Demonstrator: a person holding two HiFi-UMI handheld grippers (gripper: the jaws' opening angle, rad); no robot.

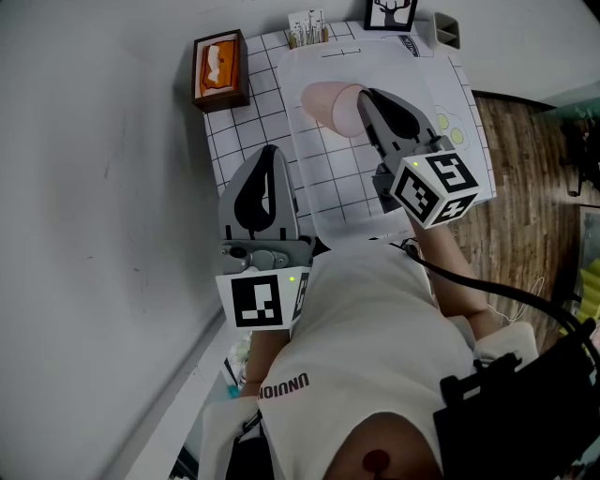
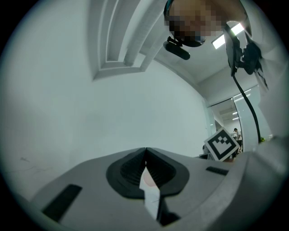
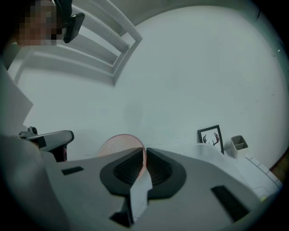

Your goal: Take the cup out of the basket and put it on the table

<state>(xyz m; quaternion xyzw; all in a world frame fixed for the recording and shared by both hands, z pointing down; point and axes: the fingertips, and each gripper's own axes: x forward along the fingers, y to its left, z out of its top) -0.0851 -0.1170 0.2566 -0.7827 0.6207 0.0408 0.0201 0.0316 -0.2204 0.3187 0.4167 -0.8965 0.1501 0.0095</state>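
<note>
Biggest thing on my left is the pale wall (image 1: 94, 187), and the bench (image 1: 239, 131) with its checked cloth butts right against it, so I have no room on that side. On the right the bench edge drops to a wood floor (image 1: 525, 187). A white tray (image 1: 394, 70) covers most of the bench's middle and right, and its near end is cut off behind my right hand-held gripper (image 1: 361, 96). That hand-held gripper is clenched on the wall of the pink cup (image 1: 328, 103), which lies tipped on its side over the tray's far half. I cannot tell whether the cup touches the tray. The left hand-held gripper (image 1: 270, 150) hangs over the bench's left strip with its jaws pressed together on nothing. A tissue box (image 1: 220, 70) sits at the far left corner. A picture frame (image 1: 391, 14) and a small grey holder (image 1: 447, 30) line the far edge, partly cropped.
</note>
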